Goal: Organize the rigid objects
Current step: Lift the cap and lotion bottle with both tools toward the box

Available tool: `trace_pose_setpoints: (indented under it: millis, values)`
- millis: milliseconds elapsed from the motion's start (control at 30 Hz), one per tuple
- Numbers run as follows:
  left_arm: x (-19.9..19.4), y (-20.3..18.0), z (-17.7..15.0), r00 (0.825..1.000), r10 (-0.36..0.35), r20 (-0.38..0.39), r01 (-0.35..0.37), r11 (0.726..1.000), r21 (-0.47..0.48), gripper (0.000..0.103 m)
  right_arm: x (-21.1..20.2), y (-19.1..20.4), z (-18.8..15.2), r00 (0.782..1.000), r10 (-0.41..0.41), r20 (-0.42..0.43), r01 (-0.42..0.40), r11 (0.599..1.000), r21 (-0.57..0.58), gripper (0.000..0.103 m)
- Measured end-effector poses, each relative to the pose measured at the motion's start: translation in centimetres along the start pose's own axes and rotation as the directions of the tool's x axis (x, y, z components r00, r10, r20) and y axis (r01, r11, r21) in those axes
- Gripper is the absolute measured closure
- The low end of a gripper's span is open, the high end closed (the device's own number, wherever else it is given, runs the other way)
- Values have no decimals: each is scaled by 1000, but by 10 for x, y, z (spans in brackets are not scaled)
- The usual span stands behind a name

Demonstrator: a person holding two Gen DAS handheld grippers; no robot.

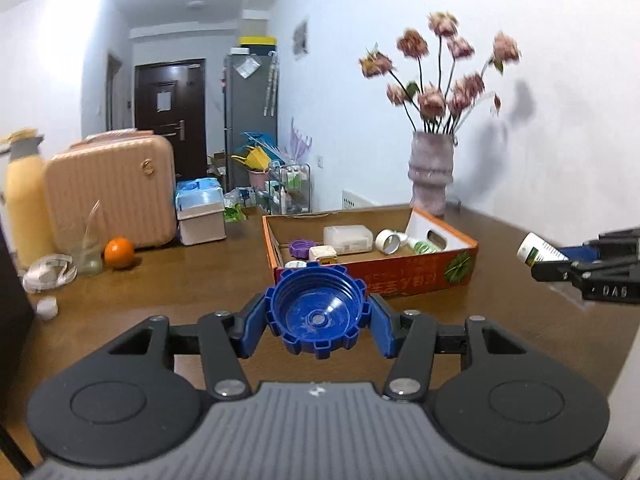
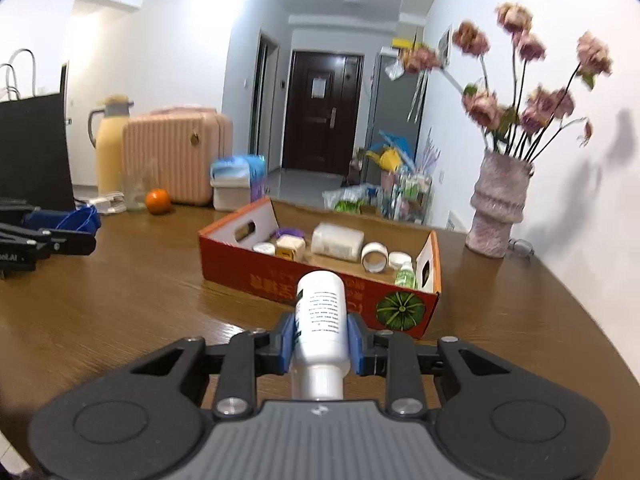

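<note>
My left gripper (image 1: 318, 320) is shut on a large blue notched cap (image 1: 318, 312), held above the table just in front of the red cardboard box (image 1: 400, 276). My right gripper (image 2: 322, 338) is shut on a white bottle (image 2: 320, 320) with a printed label, its base pointing at the box (image 2: 320, 280). The box holds several small items: a purple lid (image 1: 302, 247), a white case (image 1: 347, 238), a tape roll (image 2: 375, 257) and a small green bottle (image 2: 405, 274). Each gripper shows at the edge of the other's view.
A pink vase of flowers (image 1: 431, 172) stands behind the box by the wall. At the far left of the table are a pink suitcase (image 1: 112, 192), an orange (image 1: 119, 253), a yellow thermos (image 1: 26, 200), a glass jar (image 1: 89, 256) and a black bag (image 2: 34, 152).
</note>
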State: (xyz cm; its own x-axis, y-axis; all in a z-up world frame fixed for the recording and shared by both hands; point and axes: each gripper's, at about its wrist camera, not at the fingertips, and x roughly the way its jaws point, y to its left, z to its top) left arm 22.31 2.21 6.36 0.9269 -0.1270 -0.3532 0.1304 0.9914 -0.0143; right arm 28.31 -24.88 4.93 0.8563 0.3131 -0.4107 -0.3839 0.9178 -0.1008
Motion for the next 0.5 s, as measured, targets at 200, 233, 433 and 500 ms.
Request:
trace_pose_setpoints:
  millis: [200,233,433,500]
  values:
    - [-35,-8,-20,1000,-9,0,9,999,-42,48,-54,21,-12,996,-15,84,16,1000,-15,76]
    - [-42,-9,-24,1000,-5,3,5,999,-45,48,-54,21,-12,996,-15,84,16,1000,-15,76]
    - [-82,-25,-32,996,40,74,-38,999,-29,48,-90,39,-34,989,-48,142,44,998,34,76]
    - [-94,-30,-34,993,58,106,-57,998,-14,48,-96,46,-41,986,-68,150,65,998,26,76]
